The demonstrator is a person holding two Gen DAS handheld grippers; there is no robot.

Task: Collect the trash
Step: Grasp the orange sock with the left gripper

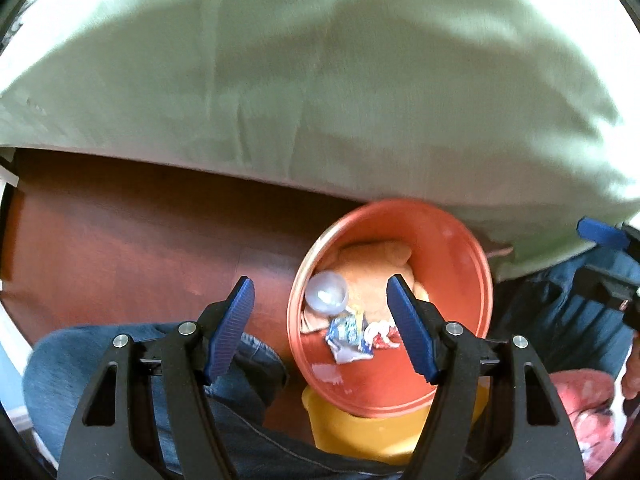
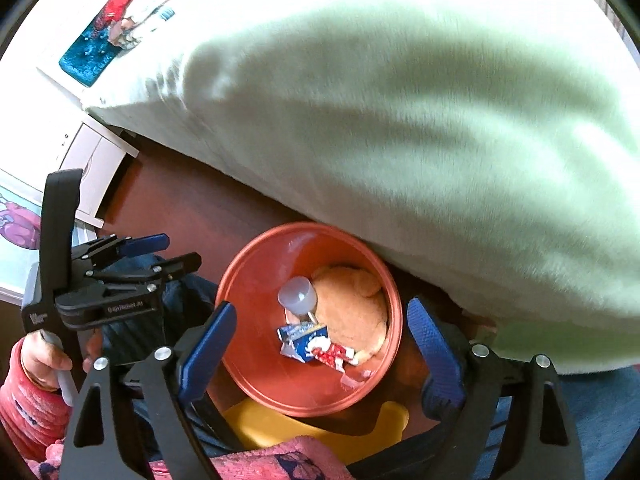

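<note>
Both the left gripper [image 1: 320, 320] and right gripper [image 2: 320, 344] are hanging wide open and empty above the orange bin [image 1: 460, 248] holding wrappers [image 1: 348, 336].

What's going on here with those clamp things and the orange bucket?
A person holds a hand-held gripper in each hand and is gathering trash. Both the left gripper and the right gripper hang open and empty above an orange bucket, which stands on the floor against a pale green bed cover. In the bucket lie a small clear plastic cup, crumpled blue and red wrappers and something soft and orange. A yellow object sits partly under the bucket.
</note>
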